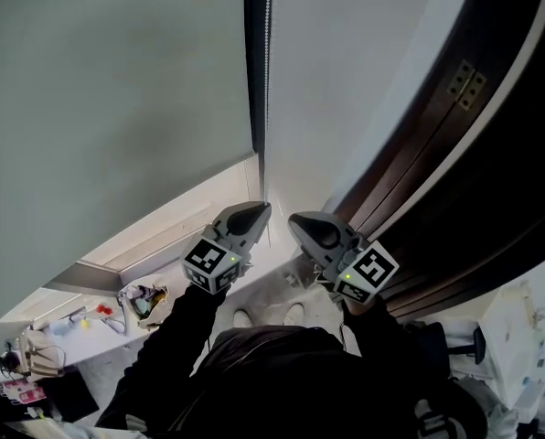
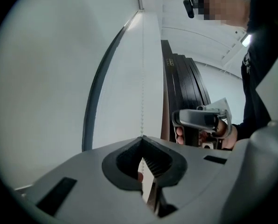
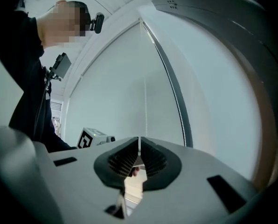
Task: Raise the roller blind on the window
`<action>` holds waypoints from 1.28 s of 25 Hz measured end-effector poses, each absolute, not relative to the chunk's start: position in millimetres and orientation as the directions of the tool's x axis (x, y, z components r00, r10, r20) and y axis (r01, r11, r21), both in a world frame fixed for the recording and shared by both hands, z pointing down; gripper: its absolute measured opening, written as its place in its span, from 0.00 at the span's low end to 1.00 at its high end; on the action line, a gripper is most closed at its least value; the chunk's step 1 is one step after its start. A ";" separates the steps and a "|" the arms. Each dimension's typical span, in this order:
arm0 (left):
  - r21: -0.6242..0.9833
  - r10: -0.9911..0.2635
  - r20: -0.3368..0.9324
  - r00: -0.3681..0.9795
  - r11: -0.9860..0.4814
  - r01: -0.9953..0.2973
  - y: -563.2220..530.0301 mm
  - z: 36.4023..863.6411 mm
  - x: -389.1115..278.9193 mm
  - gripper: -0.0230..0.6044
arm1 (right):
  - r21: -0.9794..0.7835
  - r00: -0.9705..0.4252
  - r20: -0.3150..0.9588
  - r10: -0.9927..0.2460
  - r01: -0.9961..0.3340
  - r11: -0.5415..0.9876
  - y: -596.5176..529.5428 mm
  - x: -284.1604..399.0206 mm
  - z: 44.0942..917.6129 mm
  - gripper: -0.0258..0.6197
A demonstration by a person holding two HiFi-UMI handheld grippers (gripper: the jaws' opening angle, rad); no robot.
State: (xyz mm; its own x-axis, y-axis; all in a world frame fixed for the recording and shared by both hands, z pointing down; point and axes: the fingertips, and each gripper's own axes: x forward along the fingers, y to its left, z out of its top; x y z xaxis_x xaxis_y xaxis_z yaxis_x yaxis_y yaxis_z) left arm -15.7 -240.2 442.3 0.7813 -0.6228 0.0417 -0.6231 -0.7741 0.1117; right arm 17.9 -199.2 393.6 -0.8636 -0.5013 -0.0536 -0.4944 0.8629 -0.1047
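Two claws meet near the middle of the head view, the left claw [image 1: 261,211] at 9 o'clock of the right claw [image 1: 296,219], almost tip to tip. Each is clamped shut on the one bead chain [image 1: 268,71], which hangs from 12 o'clock straight down to them. One grey roller blind [image 1: 108,108] covers the window towards 10 o'clock, its lower edge just above the sill [image 1: 154,236]. One dark door frame [image 1: 455,181] with one brass hinge [image 1: 467,84] curves past at 2 o'clock.
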 end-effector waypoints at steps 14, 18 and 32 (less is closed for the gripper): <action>0.228 -0.548 0.253 0.798 -0.768 -0.599 -185.8 588.4 -20.4 0.05 | -0.068 -0.940 -0.048 -0.337 -0.333 0.940 -227.5 -38.0 322.1 0.32; 0.232 -0.560 0.256 0.788 -0.756 -0.612 -180.2 596.1 -21.6 0.05 | -0.017 -0.938 -0.051 -0.344 -0.344 0.939 -225.0 -40.4 315.3 0.08; 0.275 -0.614 0.050 0.788 -0.750 -0.602 -179.3 524.6 -61.4 0.22 | -0.017 -0.933 -0.085 -0.349 -0.349 0.937 -214.2 -39.4 316.0 0.06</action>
State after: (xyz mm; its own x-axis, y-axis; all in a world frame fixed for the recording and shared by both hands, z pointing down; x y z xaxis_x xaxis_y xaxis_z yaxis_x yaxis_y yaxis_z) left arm -61.4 -179.3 524.6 0.7877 -0.6141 0.0496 -0.6019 -0.7498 0.2749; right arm -39.4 -214.2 316.0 -0.9333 -0.3489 -0.0847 -0.3487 0.9371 -0.0172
